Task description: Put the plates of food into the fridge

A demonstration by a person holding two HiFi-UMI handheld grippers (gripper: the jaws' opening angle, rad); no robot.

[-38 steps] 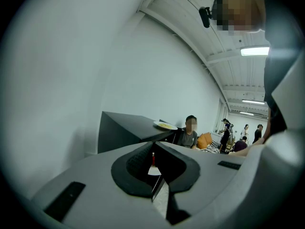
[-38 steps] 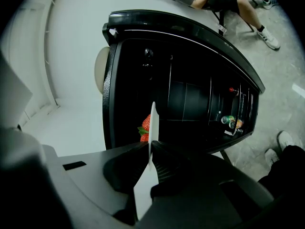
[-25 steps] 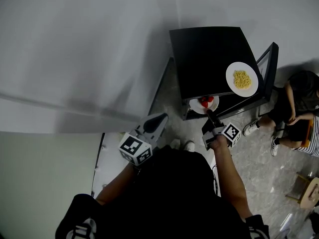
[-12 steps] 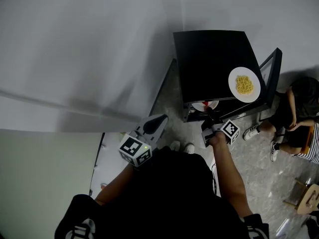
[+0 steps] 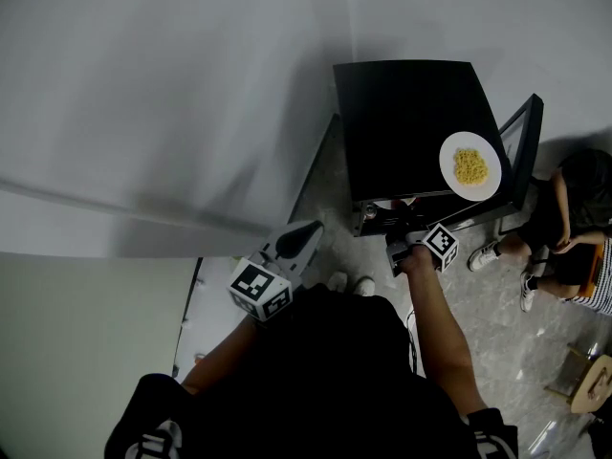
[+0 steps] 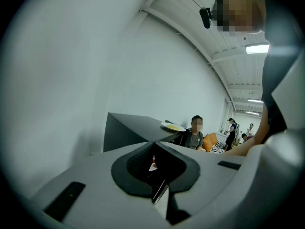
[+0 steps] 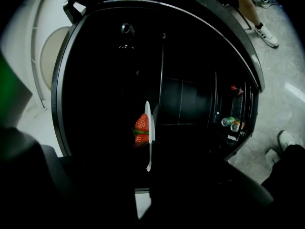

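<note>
A small black fridge [image 5: 406, 113] stands on the floor with its door [image 5: 521, 151] swung open to the right. On its top lies a white plate of yellow food [image 5: 470, 165], also in the left gripper view [image 6: 172, 126]. My right gripper [image 5: 394, 223] reaches into the fridge opening, shut on the rim of a white plate of strawberries [image 7: 148, 137]. That plate shows edge-on inside the dark fridge, with the strawberries [image 7: 141, 125] on its left face. My right gripper [image 7: 148, 173] is dark here. My left gripper [image 5: 308, 229] hangs near my body, jaws together and empty [image 6: 155, 163].
Drink cans [image 7: 231, 123] sit in the fridge door's shelf. A person [image 5: 574, 208] sits on the floor right of the fridge, shoes [image 5: 483, 247] close to the door. A pale wall runs along the left. Wooden furniture [image 5: 598, 371] stands at the far right.
My right gripper has pushed the plate of strawberries forward into the fridge, so the fridge top now hides almost all of it in the head view. The left gripper has stayed put.
</note>
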